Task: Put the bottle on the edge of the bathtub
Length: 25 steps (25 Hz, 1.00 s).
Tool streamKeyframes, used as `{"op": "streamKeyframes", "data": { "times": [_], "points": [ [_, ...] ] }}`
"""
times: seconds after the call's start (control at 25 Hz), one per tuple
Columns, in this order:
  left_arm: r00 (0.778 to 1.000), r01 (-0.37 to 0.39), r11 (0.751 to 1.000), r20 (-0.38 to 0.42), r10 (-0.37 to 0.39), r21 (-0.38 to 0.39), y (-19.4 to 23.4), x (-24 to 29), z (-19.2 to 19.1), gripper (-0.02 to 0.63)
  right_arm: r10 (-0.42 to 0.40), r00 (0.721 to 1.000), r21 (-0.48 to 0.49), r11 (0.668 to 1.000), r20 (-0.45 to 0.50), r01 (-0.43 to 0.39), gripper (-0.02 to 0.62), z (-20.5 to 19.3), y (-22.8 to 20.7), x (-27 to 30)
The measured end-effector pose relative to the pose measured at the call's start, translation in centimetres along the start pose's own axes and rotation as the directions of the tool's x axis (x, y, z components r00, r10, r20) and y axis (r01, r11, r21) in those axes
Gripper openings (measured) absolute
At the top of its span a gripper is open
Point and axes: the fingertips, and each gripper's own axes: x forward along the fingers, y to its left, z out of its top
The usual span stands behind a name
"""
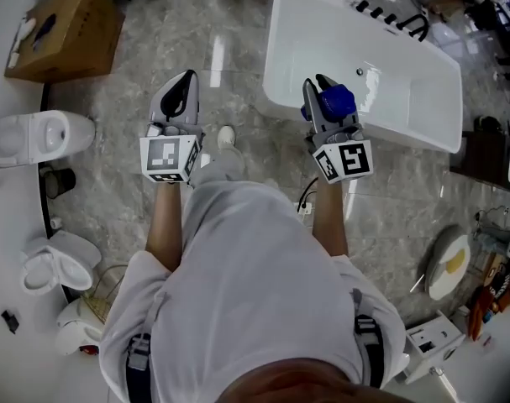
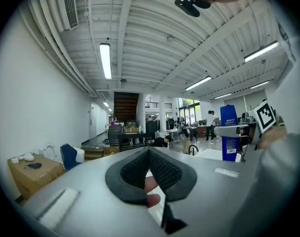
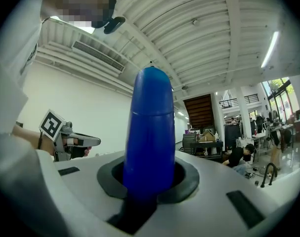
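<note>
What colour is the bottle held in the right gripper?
Solid blue. The bottle shows best in the right gripper view, where it fills the centre of the picture.

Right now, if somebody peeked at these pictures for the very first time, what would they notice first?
The bright blue bottle jumps out first, standing up in the right tongs, which are shut on it. Next comes the big white bathtub just ahead on the shiny stone floor. Two white toilets sit off to the left.
</note>
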Motion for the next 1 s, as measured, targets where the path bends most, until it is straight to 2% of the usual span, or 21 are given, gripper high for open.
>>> {"op": "streamKeyframes", "data": {
  "times": [0.24, 0.56, 0.8, 1.0],
  "points": [
    [0.997, 0.08, 0.997, -0.003, -0.08, -0.011, 6.3, 8.3, 0.2, -0.003, -0.03, 0.999, 0.017, 0.999, -0.027, 0.031, 0.087, -0.4, -2.1, 7.9],
    [0.991, 0.137, 0.99, -0.002, -0.137, -0.042, 9.3, 17.9, -0.7, -0.003, -0.042, 0.999, 0.023, 0.999, -0.02, 0.042, 0.087, -0.3, -6.2, 14.7],
    [0.985, 0.169, 0.985, -0.042, -0.17, -0.034, 10.7, 26.5, -1.6, -0.003, -0.089, 0.996, 0.03, 0.996, 0.001, 0.089, 0.087, -1.6, -13.2, 20.6],
    [0.972, 0.227, 0.974, -0.066, -0.225, 0.02, 10.9, 36.6, -1.4, -0.003, -0.144, 0.989, 0.041, 0.989, 0.037, 0.143, 0.087, -2.7, -21.2, 25.9]
  ]
}}
